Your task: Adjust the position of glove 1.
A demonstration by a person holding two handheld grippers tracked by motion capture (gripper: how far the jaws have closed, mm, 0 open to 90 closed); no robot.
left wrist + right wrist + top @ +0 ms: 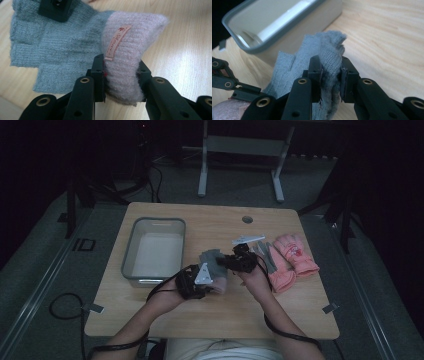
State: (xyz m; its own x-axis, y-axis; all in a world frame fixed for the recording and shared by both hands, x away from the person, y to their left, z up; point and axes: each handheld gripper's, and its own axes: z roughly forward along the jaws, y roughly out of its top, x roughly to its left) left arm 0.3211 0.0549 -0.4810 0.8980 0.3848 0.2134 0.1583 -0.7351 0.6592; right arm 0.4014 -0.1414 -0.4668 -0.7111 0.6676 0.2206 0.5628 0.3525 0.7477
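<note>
High view shows the grey glove lifted near the table's middle, left hand-held gripper clamping its pink cuff, right hand-held gripper its fingers; the bin is empty, a pink pair waits at the right edge.

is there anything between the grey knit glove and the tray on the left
Nothing visible. The grey knit glove is pinched by the left gripper at its pink cuff and by the right gripper at its fingers. Bare table lies between it and the tray.
</note>
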